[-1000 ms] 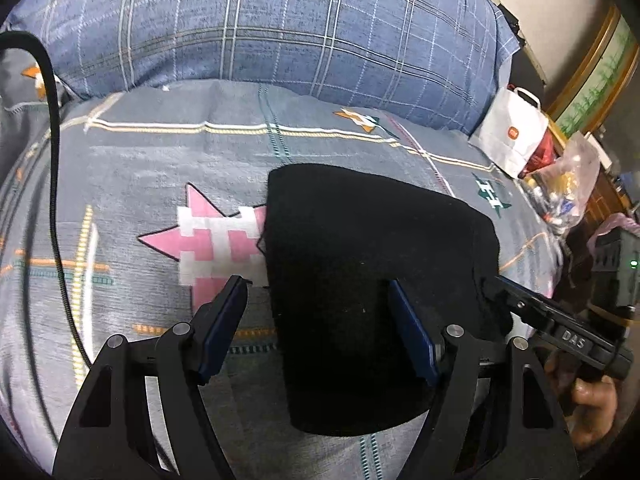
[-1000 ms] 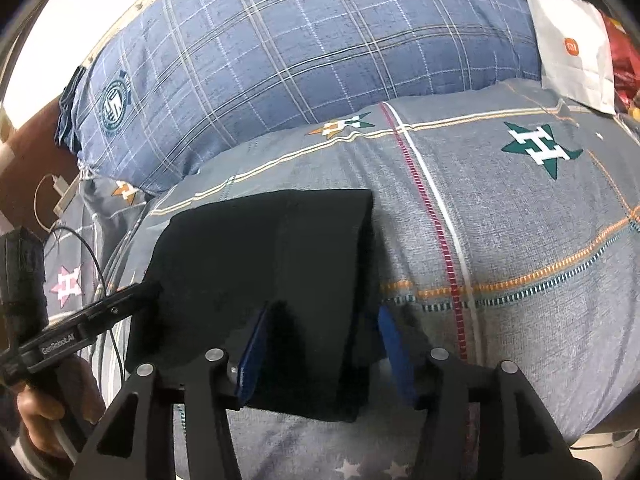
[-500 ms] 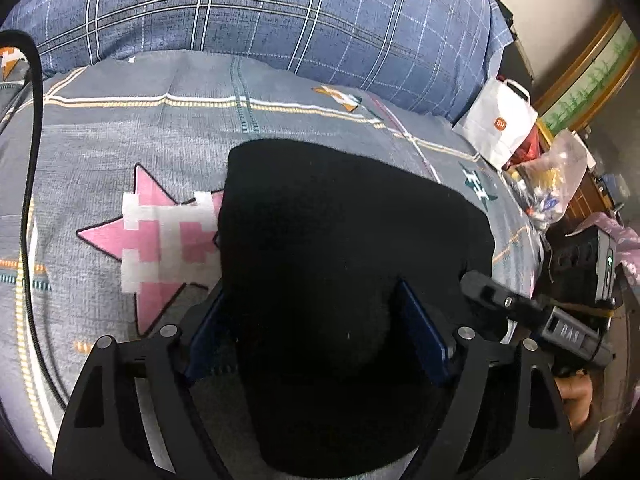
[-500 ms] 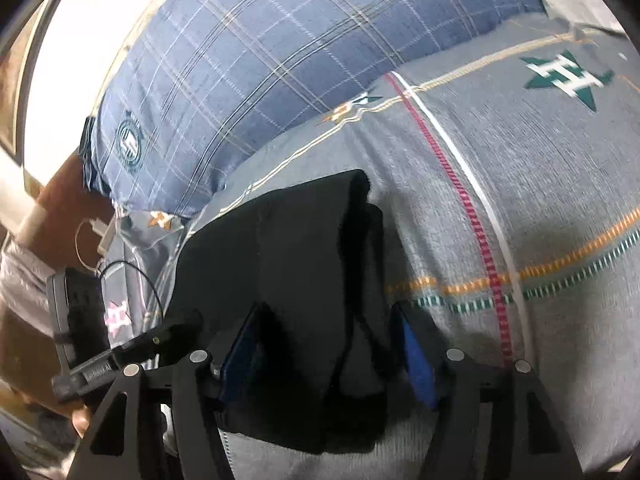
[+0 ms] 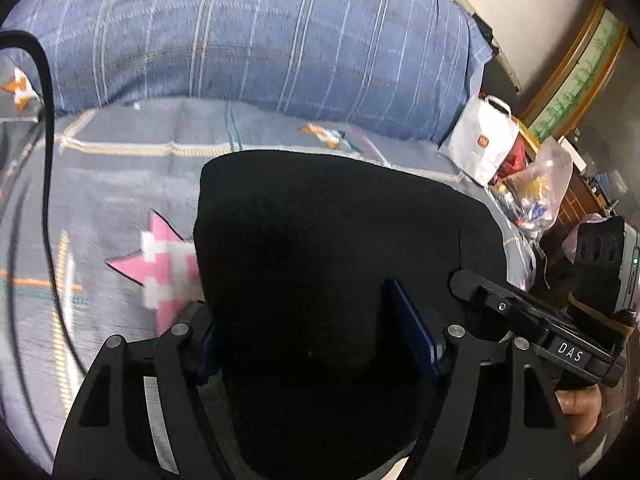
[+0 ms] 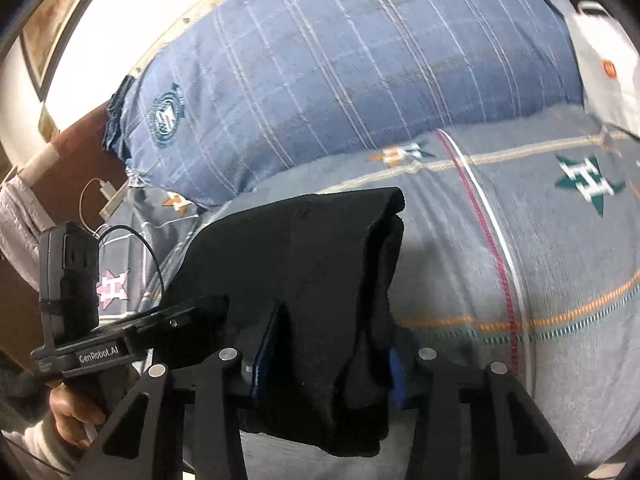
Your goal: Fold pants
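Gripping the folded black pants [image 5: 332,264] with both my grippers, left [image 5: 316,344] and right [image 6: 324,364], fingers clamped on the near edge, bare bed [image 6: 552,280] to the right.

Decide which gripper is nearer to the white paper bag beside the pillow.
Right. The right gripper grips the black pants on the side toward the white paper bag; the left gripper holds their far side.

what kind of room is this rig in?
Most likely a bedroom at home. The black pants lie on a bed sheet printed with stars, a big blue plaid pillow sits behind, and a white shopping bag stands at the bed's edge.
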Demonstrator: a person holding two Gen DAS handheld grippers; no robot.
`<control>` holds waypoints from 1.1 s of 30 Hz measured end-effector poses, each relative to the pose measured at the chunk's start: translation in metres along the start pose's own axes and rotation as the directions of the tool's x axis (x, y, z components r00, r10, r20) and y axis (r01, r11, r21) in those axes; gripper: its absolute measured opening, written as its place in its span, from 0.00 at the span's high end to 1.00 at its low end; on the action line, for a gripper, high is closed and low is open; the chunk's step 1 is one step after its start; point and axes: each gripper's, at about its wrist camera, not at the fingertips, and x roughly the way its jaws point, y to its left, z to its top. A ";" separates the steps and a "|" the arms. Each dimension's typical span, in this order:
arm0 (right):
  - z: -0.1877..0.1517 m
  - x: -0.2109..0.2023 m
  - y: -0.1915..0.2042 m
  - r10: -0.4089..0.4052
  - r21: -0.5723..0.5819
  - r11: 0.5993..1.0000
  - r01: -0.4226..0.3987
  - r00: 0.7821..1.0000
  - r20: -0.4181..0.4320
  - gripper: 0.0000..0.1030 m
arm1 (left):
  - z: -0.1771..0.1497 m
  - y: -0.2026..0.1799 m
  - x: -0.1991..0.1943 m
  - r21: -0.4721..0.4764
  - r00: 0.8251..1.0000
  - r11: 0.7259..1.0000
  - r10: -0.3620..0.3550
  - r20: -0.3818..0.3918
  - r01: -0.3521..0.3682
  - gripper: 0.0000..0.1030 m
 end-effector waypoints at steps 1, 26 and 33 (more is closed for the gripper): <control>0.003 -0.001 0.005 0.004 -0.011 1.000 -0.004 1.000 0.007 0.57 | 0.004 0.003 -0.006 -0.006 1.000 1.000 0.004 0.012 -0.004 0.28; 0.069 0.123 0.112 0.152 -0.118 0.980 -0.160 0.986 -0.071 0.57 | 0.058 0.129 -0.047 -0.133 0.969 0.967 0.229 0.096 -0.215 0.28; 0.056 0.181 0.083 0.053 -0.078 0.994 -0.069 0.979 -0.195 0.56 | 0.049 0.163 0.010 -0.167 0.956 0.942 0.293 -0.016 -0.292 0.26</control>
